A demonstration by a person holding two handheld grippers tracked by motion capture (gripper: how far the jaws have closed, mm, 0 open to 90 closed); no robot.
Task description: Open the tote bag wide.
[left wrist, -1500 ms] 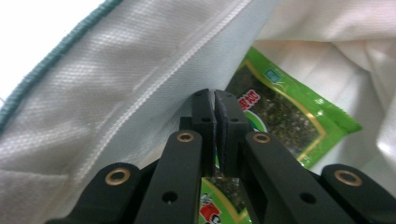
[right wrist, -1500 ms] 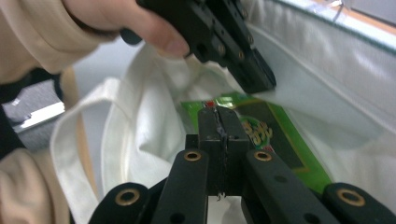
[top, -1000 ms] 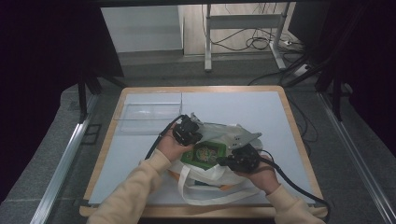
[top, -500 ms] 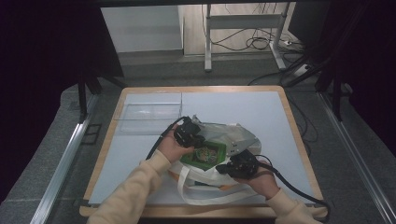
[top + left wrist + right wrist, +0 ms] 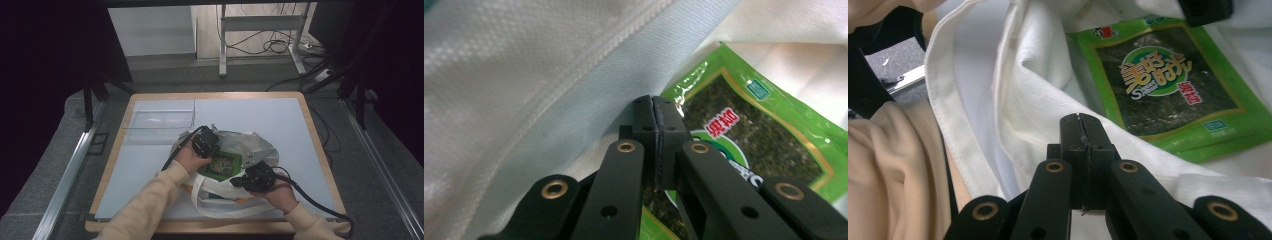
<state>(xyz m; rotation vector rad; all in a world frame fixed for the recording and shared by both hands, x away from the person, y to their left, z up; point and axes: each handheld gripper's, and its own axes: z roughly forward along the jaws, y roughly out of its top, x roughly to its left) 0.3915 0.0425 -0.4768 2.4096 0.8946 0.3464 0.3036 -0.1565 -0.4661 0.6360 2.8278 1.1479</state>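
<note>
A white cloth bag [image 5: 252, 145] lies on the table with its mouth spread wide. A green seaweed packet [image 5: 220, 164] lies flat inside it. My left gripper [image 5: 215, 151] is at the far rim of the mouth, jaws pressed together on the cloth hem [image 5: 574, 95] beside the packet [image 5: 749, 115]. My right gripper [image 5: 243, 177] is at the near rim, jaws together on a fold of the bag [image 5: 1038, 95], with the packet [image 5: 1168, 75] just beyond. The left gripper view has its gripper [image 5: 654, 106] hard against the cloth. The right gripper [image 5: 1080, 124] points across the mouth.
A clear plastic tray [image 5: 160, 120] stands at the back left of the blue mat. The bag's handles [image 5: 220, 207] trail toward the wooden front edge [image 5: 200, 226]. A cream sleeve [image 5: 893, 170] lies left of the right gripper. Cables trail from both grippers.
The right hand has drawn a little toward the table's near edge, pulling the bag's mouth wider. The left hand has stayed nearly still.
</note>
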